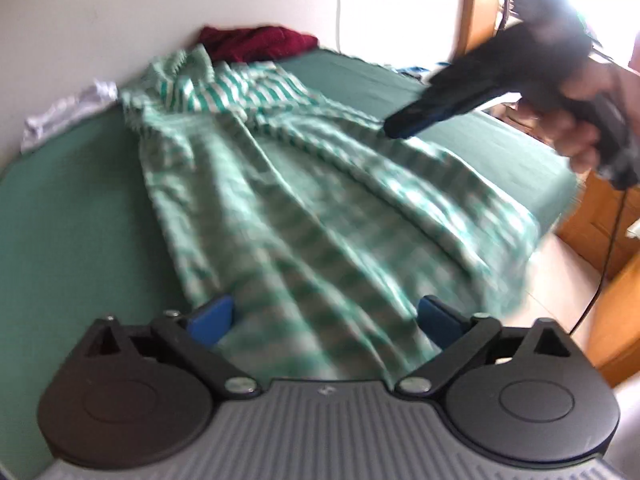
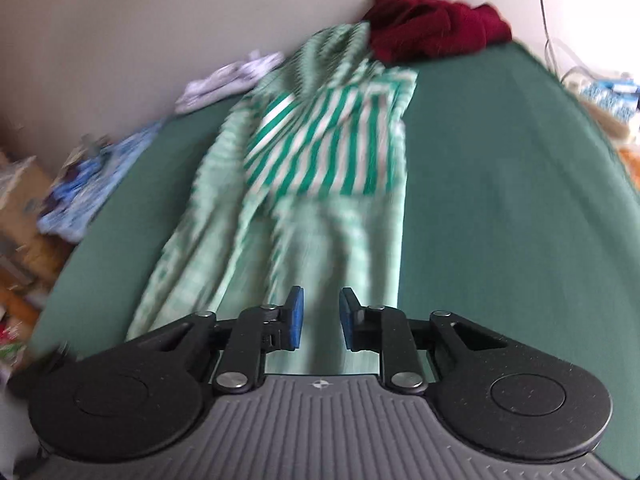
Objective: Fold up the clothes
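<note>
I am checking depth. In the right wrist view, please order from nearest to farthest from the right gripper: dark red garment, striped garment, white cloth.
1. Striped garment, just beyond the right gripper.
2. White cloth, far left by the wall.
3. Dark red garment, farthest, upper right.

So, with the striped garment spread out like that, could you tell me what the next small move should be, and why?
Probably lower the left hand-held gripper onto the near hem of the green-and-white striped garment and close on it. Its jaws stand wide open with nothing pinched, and the cloth lies lengthwise on the green bed right under them. The right hand-held gripper also grips nothing.
</note>
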`<state>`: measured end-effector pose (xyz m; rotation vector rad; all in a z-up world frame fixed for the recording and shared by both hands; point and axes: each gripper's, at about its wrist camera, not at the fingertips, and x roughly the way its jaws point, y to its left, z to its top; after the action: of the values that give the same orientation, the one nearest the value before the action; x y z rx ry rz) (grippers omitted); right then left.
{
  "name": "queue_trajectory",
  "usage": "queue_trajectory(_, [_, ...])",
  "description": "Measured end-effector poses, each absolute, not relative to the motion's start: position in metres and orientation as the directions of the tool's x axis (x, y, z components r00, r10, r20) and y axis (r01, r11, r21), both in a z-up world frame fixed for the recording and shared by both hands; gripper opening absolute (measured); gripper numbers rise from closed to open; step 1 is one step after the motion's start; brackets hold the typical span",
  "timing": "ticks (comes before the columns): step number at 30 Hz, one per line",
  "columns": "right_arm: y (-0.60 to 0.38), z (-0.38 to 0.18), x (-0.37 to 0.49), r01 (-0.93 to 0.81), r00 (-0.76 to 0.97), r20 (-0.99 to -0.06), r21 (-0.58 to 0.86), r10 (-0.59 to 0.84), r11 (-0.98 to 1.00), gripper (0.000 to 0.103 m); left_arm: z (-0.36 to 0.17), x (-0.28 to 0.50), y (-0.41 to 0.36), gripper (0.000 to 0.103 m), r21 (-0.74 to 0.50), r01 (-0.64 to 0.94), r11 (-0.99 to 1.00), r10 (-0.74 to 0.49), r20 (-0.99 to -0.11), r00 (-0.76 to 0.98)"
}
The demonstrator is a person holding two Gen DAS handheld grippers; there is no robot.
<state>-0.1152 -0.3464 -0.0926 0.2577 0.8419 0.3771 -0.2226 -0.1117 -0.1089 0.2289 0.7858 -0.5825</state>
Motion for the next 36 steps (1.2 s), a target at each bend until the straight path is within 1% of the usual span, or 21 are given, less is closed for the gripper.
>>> queue_trajectory(3, [-0.357, -0.092, -0.177, -0.326, 0.543, -0.681, 0.367, 0.49, 0.871, 0.021, -0.108, -0.267, -0.095, 0.096, -0.057, 0.553, 0.831, -0.403, -0.747, 0.529])
queue_trajectory(4, [-0.361, -0.092, -0.197, -0.36, 0.52, -0.684, 0.367, 0.511, 0.858, 0.022, -0.111, -0.279, -0.09, 0.093, -0.076, 0.544, 0.835, -0.4, -0.762, 0.508])
queue_trajectory(6, [-0.368, -0.101, -0.231, -0.39, 0.438, -0.714, 0.397, 0.546, 0.831, 0.031, -0.125, -0.3, -0.082, 0.085, -0.082, 0.51, 0.856, -0.361, -0.801, 0.477])
queue_trajectory(7, [-0.37, -0.11, -0.244, -0.388, 0.424, -0.736, 0.379, 0.527, 0.84, 0.042, -0.131, -0.3, -0.08, 0.077, -0.072, 0.49, 0.869, -0.339, -0.808, 0.482])
queue_trajectory(8, [-0.373, -0.119, -0.255, -0.384, 0.414, -0.759, 0.356, 0.503, 0.852, 0.045, -0.137, -0.3, -0.078, 0.071, -0.062, 0.47, 0.88, -0.317, -0.815, 0.486])
queue_trajectory(10, [-0.378, -0.136, -0.259, -0.344, 0.427, -0.779, 0.331, 0.46, 0.879, 0.045, -0.149, -0.301, -0.074, 0.073, -0.043, 0.429, 0.902, -0.273, -0.827, 0.492])
queue_trajectory(13, [-0.384, -0.152, -0.254, -0.29, 0.451, -0.767, 0.358, 0.457, 0.887, 0.045, -0.153, -0.284, -0.07, 0.075, -0.055, 0.404, 0.913, -0.273, -0.818, 0.506])
queue_trajectory(15, [-0.382, -0.149, -0.258, -0.298, 0.475, -0.748, 0.36, 0.464, 0.884, 0.045, -0.151, -0.275, -0.069, 0.082, -0.056, 0.396, 0.917, -0.277, -0.803, 0.528])
queue_trajectory(16, [-0.382, -0.148, -0.257, -0.308, 0.484, -0.738, 0.36, 0.47, 0.881, 0.046, -0.15, -0.272, -0.067, 0.087, -0.077, 0.401, 0.913, -0.299, -0.795, 0.528])
queue_trajectory(17, [-0.382, -0.147, -0.256, -0.322, 0.489, -0.73, 0.358, 0.478, 0.877, 0.047, -0.148, -0.269, -0.066, 0.091, -0.097, 0.406, 0.909, -0.319, -0.788, 0.527])
queue_trajectory(18, [-0.381, -0.145, -0.257, -0.336, 0.493, -0.722, 0.356, 0.485, 0.872, 0.049, -0.147, -0.266, -0.066, 0.092, -0.112, 0.41, 0.905, -0.333, -0.785, 0.522])
queue_trajectory(20, [-0.385, -0.147, -0.258, -0.356, 0.497, -0.71, 0.357, 0.498, 0.864, 0.059, -0.148, -0.259, -0.064, 0.095, -0.132, 0.423, 0.897, -0.356, -0.784, 0.509])
queue_trajectory(25, [-0.389, -0.159, -0.234, -0.379, 0.442, -0.714, 0.399, 0.542, 0.835, 0.06, -0.156, -0.237, -0.065, 0.098, -0.125, 0.486, 0.865, -0.378, -0.798, 0.469])
queue_trajectory(27, [-0.391, -0.165, -0.224, -0.38, 0.426, -0.715, 0.414, 0.554, 0.827, 0.06, -0.161, -0.226, -0.066, 0.098, -0.156, 0.505, 0.849, -0.398, -0.817, 0.417])
queue_trajectory(31, [-0.392, -0.17, -0.209, -0.408, 0.384, -0.692, 0.468, 0.612, 0.784, 0.06, -0.16, -0.236, -0.068, 0.099, -0.152, 0.556, 0.817, -0.418, -0.82, 0.39])
queue_trajectory(36, [-0.385, -0.176, -0.194, -0.395, 0.376, -0.675, 0.503, 0.635, 0.768, 0.06, -0.155, -0.235, -0.076, 0.095, -0.211, 0.569, 0.795, -0.47, -0.806, 0.359])
